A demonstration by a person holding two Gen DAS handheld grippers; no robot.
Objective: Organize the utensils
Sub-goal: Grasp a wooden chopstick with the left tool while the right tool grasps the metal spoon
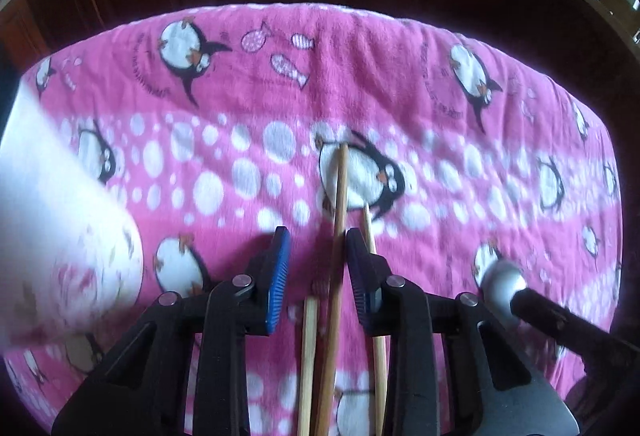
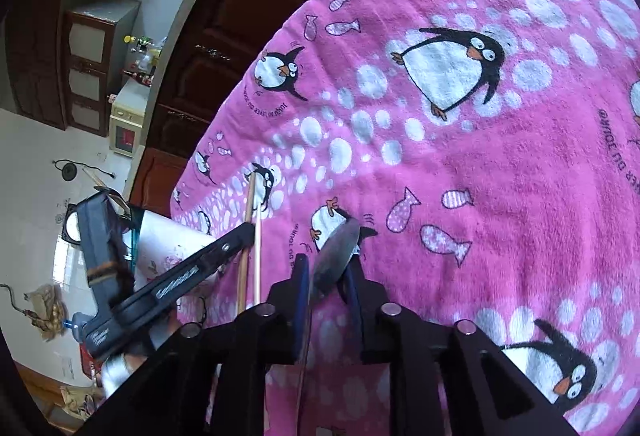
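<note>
Left gripper [image 1: 318, 256], jaws part-open, straddles one wooden chopstick [image 1: 339, 220] without visibly pressing it; two more chopsticks [image 1: 308, 348] lie beneath and beside its right pad. Right gripper [image 2: 328, 276] clamps a metal spoon [image 2: 336, 256], bowl projecting ahead of the fingertips. Beneath both spreads the pink penguin cloth [image 2: 520, 175] covering the table; a blurred white cup [image 1: 60, 236] stands left of the left gripper.
</note>
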